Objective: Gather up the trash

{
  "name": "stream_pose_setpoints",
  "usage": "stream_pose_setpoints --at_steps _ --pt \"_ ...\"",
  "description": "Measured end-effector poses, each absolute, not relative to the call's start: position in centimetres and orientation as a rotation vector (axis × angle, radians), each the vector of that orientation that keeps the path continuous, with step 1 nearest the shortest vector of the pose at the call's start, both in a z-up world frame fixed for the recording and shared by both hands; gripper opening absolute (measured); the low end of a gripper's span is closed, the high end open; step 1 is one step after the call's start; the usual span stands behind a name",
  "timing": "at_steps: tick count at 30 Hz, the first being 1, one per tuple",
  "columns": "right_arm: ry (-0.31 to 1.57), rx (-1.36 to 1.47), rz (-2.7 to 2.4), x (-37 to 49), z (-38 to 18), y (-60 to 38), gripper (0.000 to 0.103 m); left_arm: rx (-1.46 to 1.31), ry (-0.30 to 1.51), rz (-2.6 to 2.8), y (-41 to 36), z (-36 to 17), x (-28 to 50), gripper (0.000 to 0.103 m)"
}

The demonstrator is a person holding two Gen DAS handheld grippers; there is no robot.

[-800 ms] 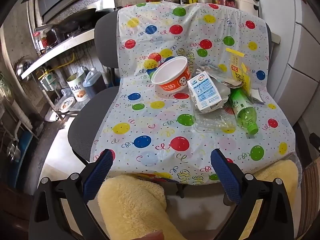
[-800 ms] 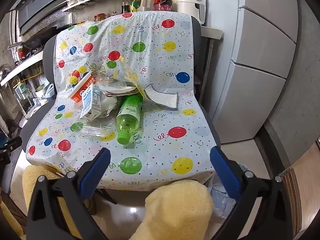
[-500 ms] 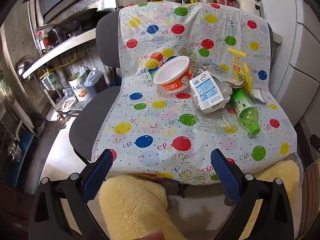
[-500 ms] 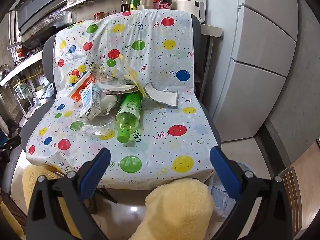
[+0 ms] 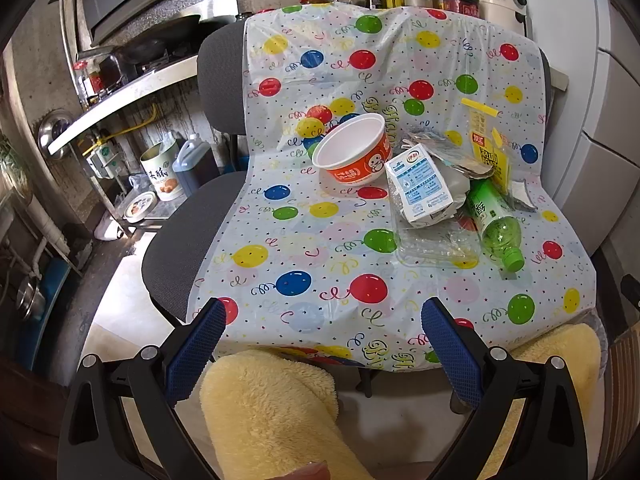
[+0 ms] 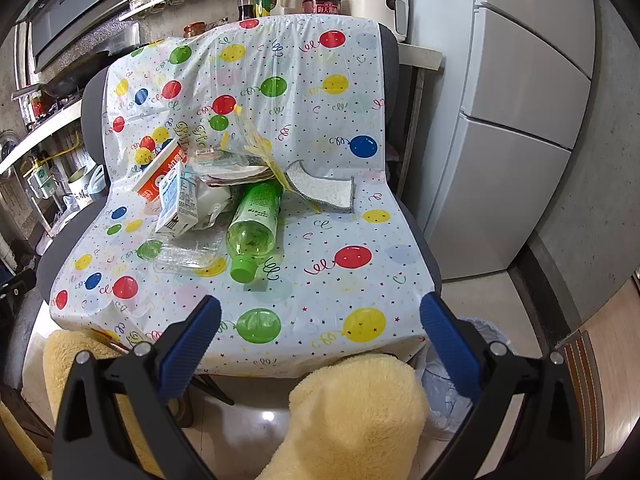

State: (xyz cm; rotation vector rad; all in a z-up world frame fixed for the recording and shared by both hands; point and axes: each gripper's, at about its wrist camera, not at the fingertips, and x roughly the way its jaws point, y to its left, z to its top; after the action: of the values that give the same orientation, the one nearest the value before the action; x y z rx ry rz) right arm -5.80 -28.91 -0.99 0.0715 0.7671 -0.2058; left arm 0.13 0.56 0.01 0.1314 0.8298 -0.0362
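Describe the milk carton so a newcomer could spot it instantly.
Find the chair draped in the balloon-print cover; the trash pile sits on its seat. The milk carton lies tilted there, between the orange bowl and the green bottle. It is the only boxy white-and-blue item.

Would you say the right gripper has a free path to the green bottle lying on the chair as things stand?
Probably yes. The right gripper is open and empty, and the green bottle lies cap-first toward it, with only bare balloon-print cover between. The milk carton and clear plastic tray sit off to one side.
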Motion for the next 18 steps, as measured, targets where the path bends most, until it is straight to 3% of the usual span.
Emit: stream_pose_setpoints --at_steps 18 --pt "0.766 0.071 -0.207 -5.76 -0.79 -28.97 0.097 0.122 0.824 -0.025 1.33 0.38 0.26 0.097"
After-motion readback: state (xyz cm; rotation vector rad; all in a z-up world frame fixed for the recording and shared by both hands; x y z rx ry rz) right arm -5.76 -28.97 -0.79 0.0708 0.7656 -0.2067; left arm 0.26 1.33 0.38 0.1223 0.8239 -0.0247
